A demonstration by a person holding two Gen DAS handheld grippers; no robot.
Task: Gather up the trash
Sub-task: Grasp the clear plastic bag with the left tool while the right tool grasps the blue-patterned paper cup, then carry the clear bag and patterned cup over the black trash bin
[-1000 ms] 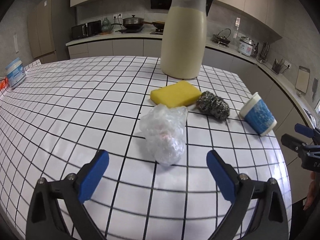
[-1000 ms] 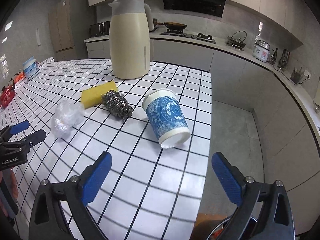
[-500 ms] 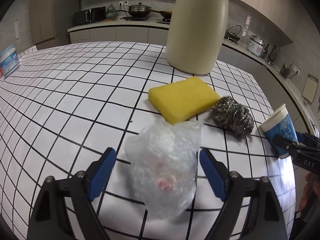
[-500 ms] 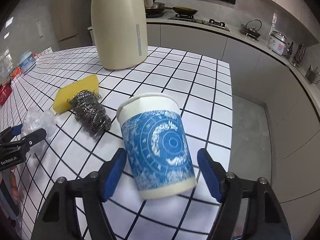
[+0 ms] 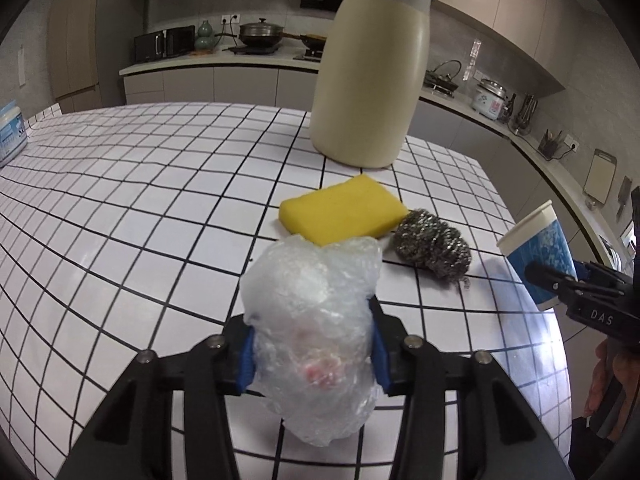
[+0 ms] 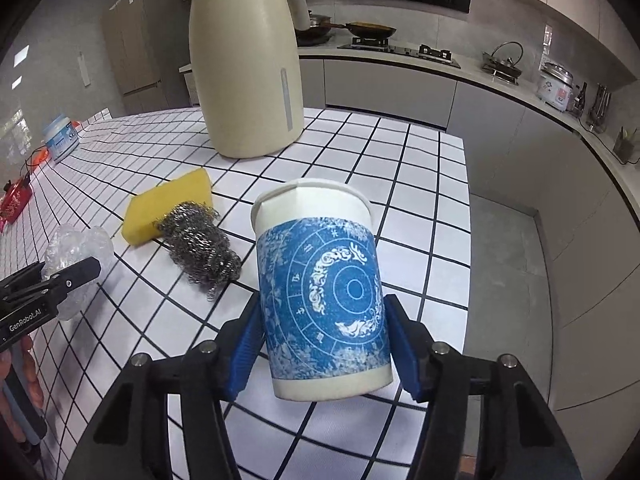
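Fingers of the left gripper [image 5: 312, 350] are closing on one crumpled clear plastic bag [image 5: 316, 320], their blue pads pressed into its two sides, in the left wrist view. The bag sits on the white tiled worktop [image 5: 132, 208]. Taking the yellow sponge [image 5: 342, 210] as the landmark: the bag lies just in front of it and overlaps its near edge, one steel wool scourer [image 5: 434, 242] lies just to its right, and one tall cream thermos jug [image 5: 374, 68] stands behind it. One blue patterned paper cup [image 5: 538, 244] is well to the right of the sponge, past the scourer, with the right gripper [image 5: 576, 280] at it. One blue-and-white tub [image 5: 10, 134] stands far to the left of the sponge.

From the right wrist view, the right gripper [image 6: 324, 344] has its fingers closing on the paper cup [image 6: 324, 296], pads against both sides, the cup tilted over the worktop [image 6: 404, 184]. Beyond and left of the cup lies the scourer [image 6: 200, 242], touching the sponge [image 6: 168, 204] behind it. The thermos jug [image 6: 248, 64] stands behind the sponge. Left of the sponge, the plastic bag [image 6: 76, 248] sits in the left gripper [image 6: 60, 280]. The tub [image 6: 62, 142] stands far left.
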